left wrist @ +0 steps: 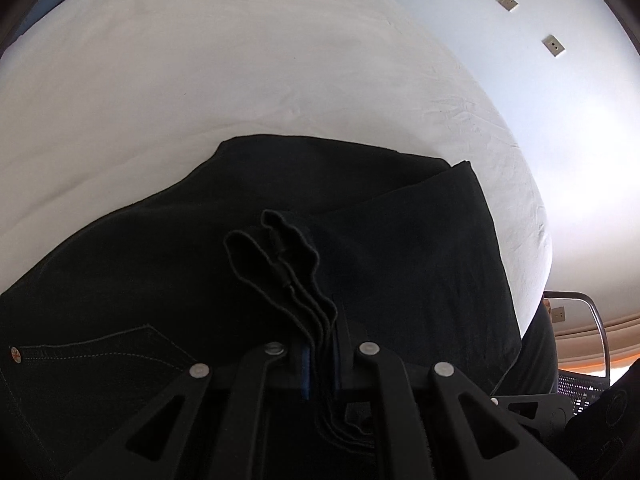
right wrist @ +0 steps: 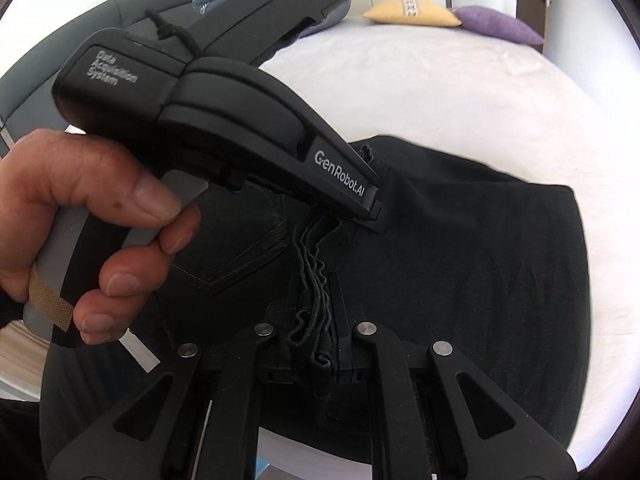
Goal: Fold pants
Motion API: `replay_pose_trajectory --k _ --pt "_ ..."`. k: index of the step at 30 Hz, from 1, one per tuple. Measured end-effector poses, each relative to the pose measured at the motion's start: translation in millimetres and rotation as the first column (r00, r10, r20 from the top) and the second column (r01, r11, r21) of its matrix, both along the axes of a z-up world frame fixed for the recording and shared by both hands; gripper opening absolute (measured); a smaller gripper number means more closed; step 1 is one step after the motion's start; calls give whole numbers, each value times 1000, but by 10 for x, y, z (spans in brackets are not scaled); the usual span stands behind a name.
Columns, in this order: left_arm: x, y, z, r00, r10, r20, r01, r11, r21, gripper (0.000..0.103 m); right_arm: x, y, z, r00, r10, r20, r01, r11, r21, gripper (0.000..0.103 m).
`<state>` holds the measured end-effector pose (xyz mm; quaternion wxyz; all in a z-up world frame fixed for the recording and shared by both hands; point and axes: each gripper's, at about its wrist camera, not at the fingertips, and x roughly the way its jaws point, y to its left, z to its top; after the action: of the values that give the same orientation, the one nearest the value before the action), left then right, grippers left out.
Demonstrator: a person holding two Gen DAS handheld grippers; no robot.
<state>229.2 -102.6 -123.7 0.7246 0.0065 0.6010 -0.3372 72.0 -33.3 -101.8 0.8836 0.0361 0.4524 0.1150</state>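
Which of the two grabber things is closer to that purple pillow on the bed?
Left, though neither is near. The left gripper grips the black pants farther up the bed, toward the purple pillow. The right gripper clamps the same bunched edge nearer the person.

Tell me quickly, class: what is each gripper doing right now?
Left gripper: shut on the stacked hem edges of the black pants.
Right gripper: shut on the same bunched hem edges.
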Motion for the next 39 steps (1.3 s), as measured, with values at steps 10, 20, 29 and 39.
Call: replay_pose_trajectory --k 10,20,29,39 --pt "-68 154 -60 1000 -11 26 10 1000 11 8 -99 -356 -153 998 5 -63 -3 1000 25 12" --pt "-139 137 -69 999 1 37 -2 1000 28 11 -125 -481 -50 996 22 -81 -20 999 25 13" --pt "-83 301 -3 996 36 84 -40 998 45 44 -326 -1017 -97 989 61 -135 -43 990 133 59" --pt "-308 440 493 941 115 317 -159 980 116 63 -793 -2605 260 997 4 -79 40 837 546 86"
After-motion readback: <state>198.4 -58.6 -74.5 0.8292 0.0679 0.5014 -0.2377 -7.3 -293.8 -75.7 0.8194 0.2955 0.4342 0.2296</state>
